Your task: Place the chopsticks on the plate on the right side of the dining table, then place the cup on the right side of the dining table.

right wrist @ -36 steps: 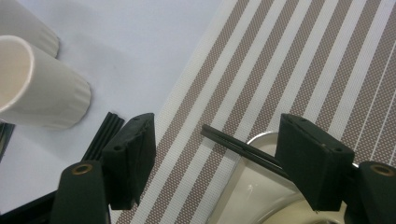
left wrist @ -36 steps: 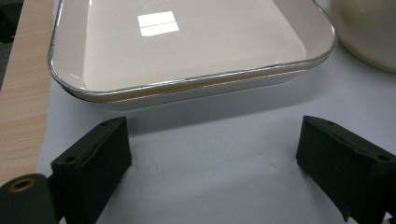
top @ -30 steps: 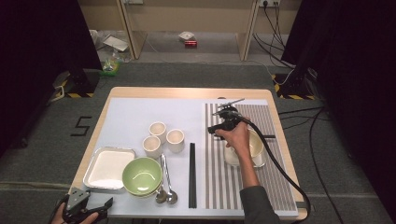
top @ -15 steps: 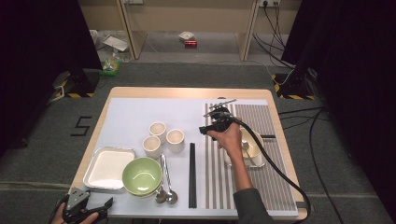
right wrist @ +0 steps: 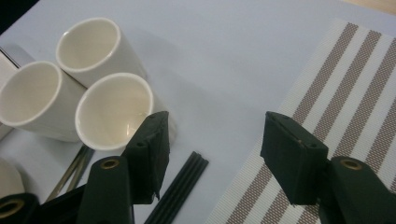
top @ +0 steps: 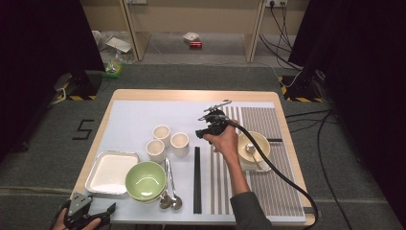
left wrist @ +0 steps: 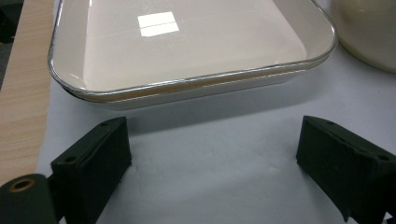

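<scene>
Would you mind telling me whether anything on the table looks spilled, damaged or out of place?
Nothing stands out. The three cups stand upright in a cluster, the chopsticks lie straight beside the striped mat, and the tray and green bowl sit flat. No spill or damage shows.

From here the table is evenly lit from overhead, with dark curtains on both sides. I see a square glare patch on the tray (a ceiling lamp). Near jaws look soft; shadows stay faint.
</scene>
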`<state>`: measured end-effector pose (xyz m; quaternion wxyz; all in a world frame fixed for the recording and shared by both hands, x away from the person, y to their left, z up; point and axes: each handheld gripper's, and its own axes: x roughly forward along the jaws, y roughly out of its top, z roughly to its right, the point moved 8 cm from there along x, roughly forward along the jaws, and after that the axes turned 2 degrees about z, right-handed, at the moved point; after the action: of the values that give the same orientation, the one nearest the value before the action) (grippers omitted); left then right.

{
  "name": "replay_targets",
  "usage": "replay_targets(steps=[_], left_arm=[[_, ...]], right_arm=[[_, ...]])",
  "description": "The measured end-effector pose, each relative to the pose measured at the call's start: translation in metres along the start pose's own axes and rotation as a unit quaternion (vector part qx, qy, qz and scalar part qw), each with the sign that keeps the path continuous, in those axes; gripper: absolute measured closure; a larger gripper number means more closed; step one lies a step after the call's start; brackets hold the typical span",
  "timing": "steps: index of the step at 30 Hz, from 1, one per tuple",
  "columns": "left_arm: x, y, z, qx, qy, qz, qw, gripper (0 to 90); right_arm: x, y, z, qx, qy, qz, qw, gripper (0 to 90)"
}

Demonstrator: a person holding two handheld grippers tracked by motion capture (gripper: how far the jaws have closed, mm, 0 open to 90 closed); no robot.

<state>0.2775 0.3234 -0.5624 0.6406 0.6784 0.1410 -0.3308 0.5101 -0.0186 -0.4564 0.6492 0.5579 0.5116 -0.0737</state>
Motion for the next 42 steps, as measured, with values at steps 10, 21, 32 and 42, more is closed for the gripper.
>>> replay_targets(steps=[10, 21, 32, 42], left_arm=[[0.000, 0.000, 0.000, -0.001, 0.001, -0.001, 1.0000, 8.5], [0.000, 0.001, 0.000, -0.001, 0.001, -0.006, 1.0000, 8.1], [0.001, 0.001, 0.000, -0.001, 0.002, -0.008, 1.0000, 8.0], [0.001, 0.001, 0.000, -0.001, 0.001, -0.008, 1.0000, 7.7]], right_arm=[[0.008, 0.006, -0.008, -0.004, 0.004, -0.004, 1.0000, 42.8], [0.019, 0.004, -0.015, -0.006, 0.015, -0.004, 0.9999, 43.5], [0.026, 0.012, -0.032, -0.022, 0.023, -0.008, 0.9995, 45.7], [0.038, 0.009, -0.035, -0.020, 0.024, -0.019, 0.9993, 45.6]])
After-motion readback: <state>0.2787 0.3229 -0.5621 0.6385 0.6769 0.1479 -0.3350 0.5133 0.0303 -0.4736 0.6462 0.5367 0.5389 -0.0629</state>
